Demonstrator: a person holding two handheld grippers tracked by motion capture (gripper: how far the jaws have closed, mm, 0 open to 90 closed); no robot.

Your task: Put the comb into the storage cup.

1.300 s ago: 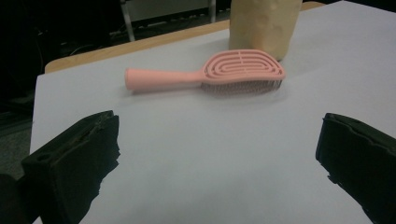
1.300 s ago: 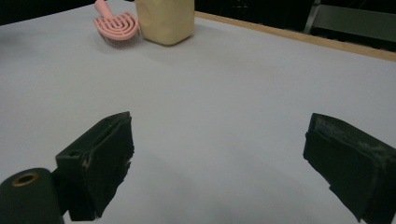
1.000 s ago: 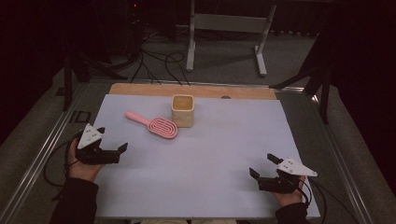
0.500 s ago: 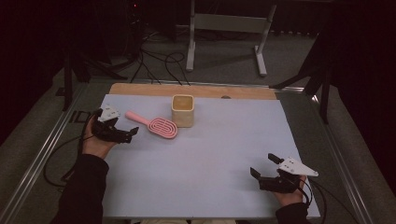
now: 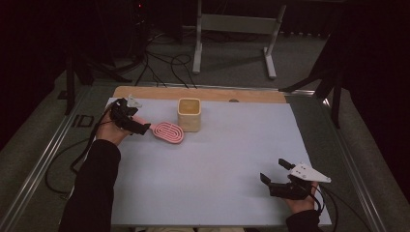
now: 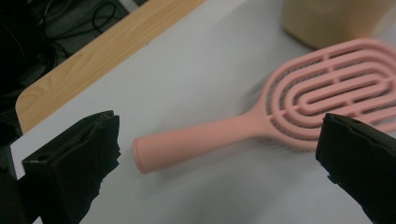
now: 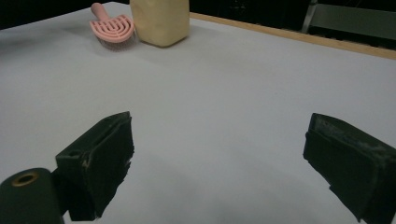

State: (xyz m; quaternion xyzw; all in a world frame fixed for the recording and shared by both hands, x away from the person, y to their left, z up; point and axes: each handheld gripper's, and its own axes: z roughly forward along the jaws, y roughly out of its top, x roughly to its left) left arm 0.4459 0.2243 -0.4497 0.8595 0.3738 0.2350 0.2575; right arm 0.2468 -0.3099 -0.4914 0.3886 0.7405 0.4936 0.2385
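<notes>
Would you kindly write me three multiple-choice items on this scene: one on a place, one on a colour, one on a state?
1. Where does the hairbrush lie?
A. just left of the beige cup, seen from above
B. inside that cup
C. beside the right gripper

2. What colour is the hairbrush?
A. blue
B. pink
C. black

3. How does the left gripper stand?
A. shut on the brush handle
B. shut and holding nothing
C. open, with the handle between its jaws and not yet pinched

Answers:
1 A: the high view shows the brush on the white mat next to the cup.
2 B: head and handle are pink in all three views.
3 C: the left gripper view shows both jaws wide apart with the handle lying clear between them.
</notes>
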